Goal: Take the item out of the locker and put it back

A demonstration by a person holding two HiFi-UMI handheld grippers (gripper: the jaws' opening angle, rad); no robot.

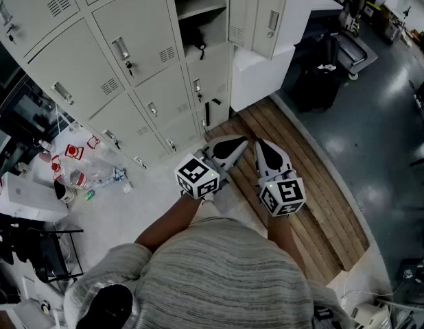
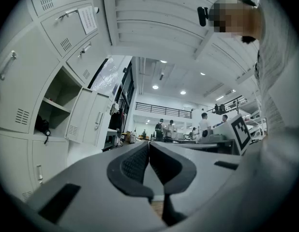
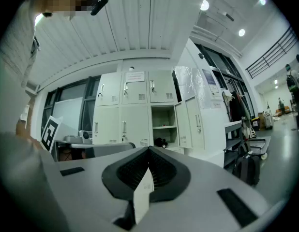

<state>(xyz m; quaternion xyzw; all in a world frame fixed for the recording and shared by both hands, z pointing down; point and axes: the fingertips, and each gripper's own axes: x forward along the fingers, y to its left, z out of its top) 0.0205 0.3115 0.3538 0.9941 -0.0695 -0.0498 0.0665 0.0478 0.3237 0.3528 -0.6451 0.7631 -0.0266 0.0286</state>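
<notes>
"Grey locker bank, with one door swung open. Where's the item?"
"The small dark item is on the floor of that open compartment, under the shelf. A cord hangs off its front."
"How will it handle?"
"Probably light, maybe soft. It's too small to be sure. I'd pinch the body, not the cord."
"And the tongs?"
"The left gripper and right gripper are both closed on nothing, well short of it."
</notes>
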